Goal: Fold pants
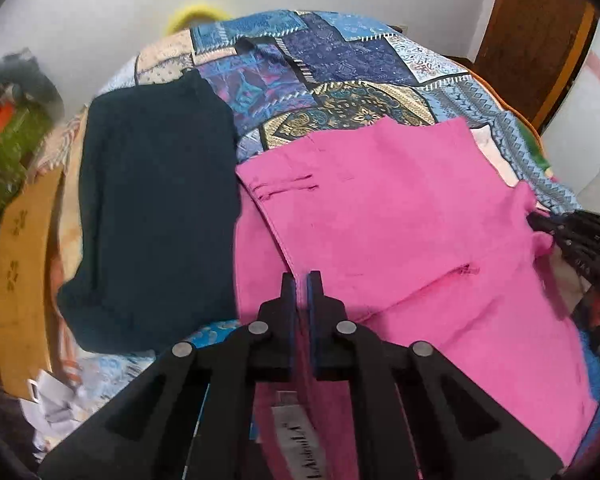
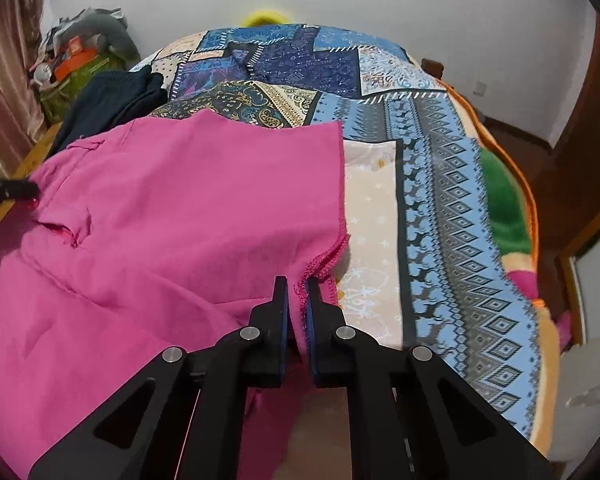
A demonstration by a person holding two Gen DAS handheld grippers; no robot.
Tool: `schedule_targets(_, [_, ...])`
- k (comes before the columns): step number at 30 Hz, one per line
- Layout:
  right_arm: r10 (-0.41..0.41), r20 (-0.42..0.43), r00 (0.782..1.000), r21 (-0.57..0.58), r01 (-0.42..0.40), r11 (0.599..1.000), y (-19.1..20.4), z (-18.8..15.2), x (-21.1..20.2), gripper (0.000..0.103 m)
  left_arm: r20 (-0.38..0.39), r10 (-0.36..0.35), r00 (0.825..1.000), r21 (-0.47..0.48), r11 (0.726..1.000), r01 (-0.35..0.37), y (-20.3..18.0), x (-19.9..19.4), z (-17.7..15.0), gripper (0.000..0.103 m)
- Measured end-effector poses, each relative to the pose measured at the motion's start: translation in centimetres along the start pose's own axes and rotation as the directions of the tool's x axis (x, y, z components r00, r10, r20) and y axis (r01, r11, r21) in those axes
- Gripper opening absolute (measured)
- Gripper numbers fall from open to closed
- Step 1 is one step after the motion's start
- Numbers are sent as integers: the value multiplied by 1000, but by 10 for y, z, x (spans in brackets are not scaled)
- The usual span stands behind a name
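Observation:
Pink pants [image 1: 400, 216] lie on a patterned bedspread [image 1: 340, 60], part folded, with pocket slits showing. My left gripper [image 1: 302, 280] is shut on the pants' near edge, with a white label [image 1: 296, 440] below its jaws. The right gripper [image 1: 560, 232] shows at the right edge of this view, pinching the cloth. In the right wrist view my right gripper [image 2: 298, 284] is shut on the stitched edge of the pink pants [image 2: 180, 208]. The left gripper [image 2: 4, 192] shows at the far left there, on the cloth.
Dark navy folded pants [image 1: 152, 208] lie to the left of the pink ones, also seen in the right wrist view [image 2: 112, 100]. A wooden bed frame [image 1: 20, 280] runs along the left. Clutter [image 2: 76, 52] sits by the wall. A wooden door [image 1: 540, 40] is at right.

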State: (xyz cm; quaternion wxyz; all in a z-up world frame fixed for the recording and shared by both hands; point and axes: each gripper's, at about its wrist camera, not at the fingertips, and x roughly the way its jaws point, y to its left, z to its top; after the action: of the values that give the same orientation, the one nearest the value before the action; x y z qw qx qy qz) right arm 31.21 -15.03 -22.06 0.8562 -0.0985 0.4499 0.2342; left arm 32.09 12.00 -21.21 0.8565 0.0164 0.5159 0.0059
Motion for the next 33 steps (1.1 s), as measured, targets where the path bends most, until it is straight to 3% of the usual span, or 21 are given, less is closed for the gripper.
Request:
schedule_targets(6, [-28, -34, 999, -5, 28, 1000, -1, -3, 9, 6, -52, 29, 998, -10, 1000, -29, 8, 22, -7, 6])
schedule_targets(11, [-16, -54, 998, 7, 16, 1000, -3, 0, 7, 8, -65, -19, 998, 1, 1000, 20, 12, 18, -7, 7])
schedule_targets(15, [-20, -14, 1000, 10, 20, 1000, -4, 6, -12, 14, -44, -29, 999, -1, 1000, 29, 16, 3, -4, 9])
schedule_targets(20, [-13, 65, 998, 18, 12, 1000, -10, 21, -47, 23, 17, -26, 1000, -39, 999, 27, 31, -17, 10, 33])
schedule_targets(25, [-5, 155, 988, 18, 3, 1000, -10, 38, -71, 41, 52, -31, 998, -72, 997, 35, 45, -22, 36, 43])
schedule_targets(33, [30, 160, 987, 25, -34, 999, -9, 67, -49, 43, -4, -86, 996, -127, 988, 84, 52, 19, 66, 44])
